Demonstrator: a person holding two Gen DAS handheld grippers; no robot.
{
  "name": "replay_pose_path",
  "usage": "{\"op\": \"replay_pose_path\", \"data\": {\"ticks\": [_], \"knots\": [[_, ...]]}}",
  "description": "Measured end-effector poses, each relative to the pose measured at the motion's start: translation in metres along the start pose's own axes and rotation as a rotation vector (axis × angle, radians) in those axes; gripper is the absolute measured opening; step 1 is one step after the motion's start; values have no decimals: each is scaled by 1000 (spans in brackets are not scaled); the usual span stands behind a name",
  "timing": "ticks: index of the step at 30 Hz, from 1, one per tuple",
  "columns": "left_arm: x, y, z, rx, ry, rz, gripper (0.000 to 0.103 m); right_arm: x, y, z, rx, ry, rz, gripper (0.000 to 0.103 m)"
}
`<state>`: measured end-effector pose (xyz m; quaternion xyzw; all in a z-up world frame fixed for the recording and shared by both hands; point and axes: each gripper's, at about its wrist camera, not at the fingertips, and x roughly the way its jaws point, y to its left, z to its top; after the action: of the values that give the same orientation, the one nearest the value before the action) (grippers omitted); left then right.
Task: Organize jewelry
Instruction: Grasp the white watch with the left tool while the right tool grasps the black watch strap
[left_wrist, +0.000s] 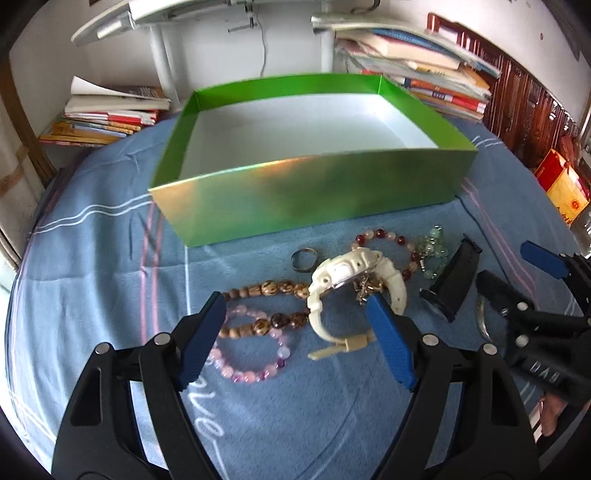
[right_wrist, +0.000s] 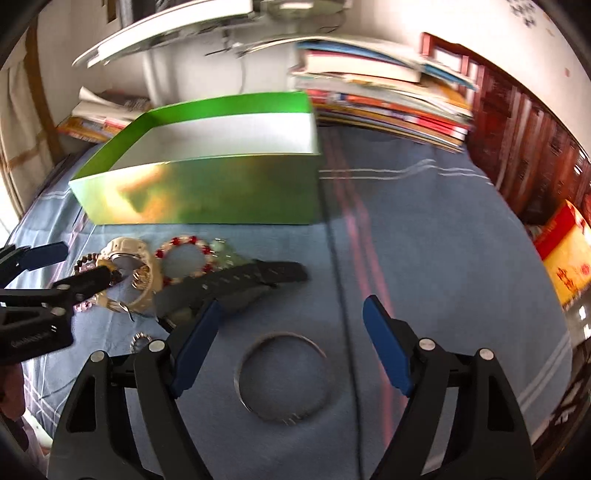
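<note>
The left gripper (left_wrist: 295, 314) stands spread above the brown bead bracelet (left_wrist: 273, 306) and white watch (left_wrist: 347, 280), gripping nothing. The right gripper (right_wrist: 291, 321) is spread too, framing a silver bangle (right_wrist: 282, 376) flat on the blue cloth (right_wrist: 424, 229). The jewelry lies before the green box (left_wrist: 314, 195) (its white inside bare).

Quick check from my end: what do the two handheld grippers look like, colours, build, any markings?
Both match. The left gripper and right gripper each have a black plastic frame with triangular cut-outs and round silver pivot pins. The fingers carry flat blue textured pads. Pale lettering runs along each gripper's black body, too blurred to read. No cables or sleeves show.
</note>
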<state>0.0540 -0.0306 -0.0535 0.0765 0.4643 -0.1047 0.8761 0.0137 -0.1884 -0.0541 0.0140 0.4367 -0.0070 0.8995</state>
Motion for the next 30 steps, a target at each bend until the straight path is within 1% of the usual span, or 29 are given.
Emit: {"op": "replay_pose_path", "data": {"ticks": [2,3,4,5,6,7,8,9,10,11,12,14,19,22,23,24,25,26,27,29,30], "knots": [[7,-3,1,-2,20,-4,69,10,3,5,-8,12,14,79],[11,-5,2,-2,31,-4,61,14,4,8,-9,18,24,78],[14,-6,1,-3,47,-3,51,17,4,11,-6,22,31,75],[17,-6,0,-4,56,-3,45,19,4,12,-6,26,36,70],[19,-5,0,-5,63,-1,35,20,4,13,-5,30,42,60],[20,-3,-1,-7,66,-4,31,22,3,14,-1,38,55,52],[19,-2,-1,-11,63,-3,29,26,3,16,2,47,69,30],[19,0,-1,-15,61,1,23,28,2,17,6,54,84,16],[18,2,-2,-20,63,-6,17,28,1,17,12,54,90,14],[17,4,-3,-25,64,-10,16,27,1,17,16,47,91,10],[15,6,-4,-28,66,-10,12,24,-2,17,24,40,106,9],[12,11,-6,-33,71,-1,12,18,-5,17,33,27,112,8],[3,23,-18,-53,83,-8,12,7,-11,14,46,-6,41,8],[-1,29,-25,-64,86,-10,13,6,-14,10,55,8,12,8],[-3,30,-27,-66,82,-8,13,6,-15,9,58,10,3,13],[-4,31,-28,-67,77,-6,16,6,-17,9,63,12,-8,29],[-6,31,-29,-67,73,-4,19,5,-18,8,67,8,-14,39],[-6,32,-29,-67,70,-3,21,2,-19,6,68,-1,-17,52],[-7,32,-30,-67,68,-3,24,-2,-18,6,66,-9,-13,54],[-7,33,-30,-67,64,2,31,-9,-14,4,57,-19,26,54],[-7,34,-30,-69,63,4,36,-11,-11,3,52,-21,45,54]]}}
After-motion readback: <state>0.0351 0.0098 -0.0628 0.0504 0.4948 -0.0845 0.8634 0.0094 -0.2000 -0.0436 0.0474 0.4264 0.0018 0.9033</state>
